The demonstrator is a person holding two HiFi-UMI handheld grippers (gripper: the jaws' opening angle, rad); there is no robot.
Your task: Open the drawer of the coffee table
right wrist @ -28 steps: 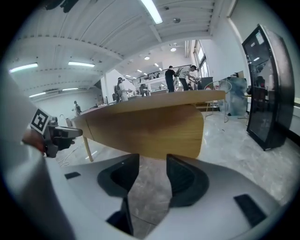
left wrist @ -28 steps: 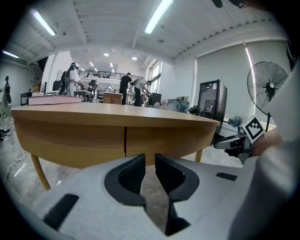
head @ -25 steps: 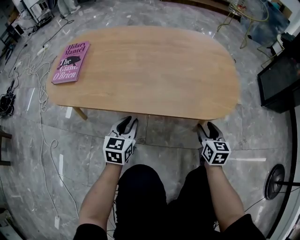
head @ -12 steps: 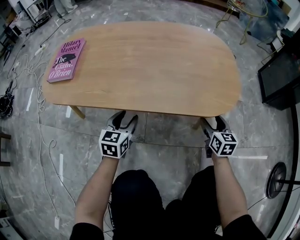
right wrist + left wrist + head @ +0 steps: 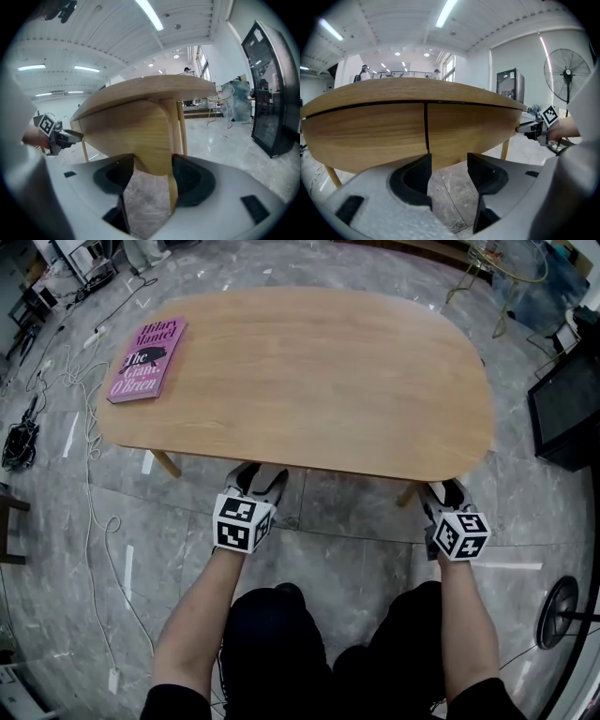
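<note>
Jaws apart, empty, left gripper's [image 5: 262, 474] widening, right gripper's [image 5: 441, 489] narrowing, at coffee table [image 5: 309, 371] on grey floor [image 5: 349, 554]

A light wooden oval coffee table [image 5: 309, 371] stands on slim wooden legs on a grey marbled tile floor [image 5: 347, 549]. A pink paperback book [image 5: 147, 359] lies flat near the far left corner of the tabletop, cover up and close to the left edge. White cables [image 5: 89, 474] trail across the floor beside the table's left end.
</note>
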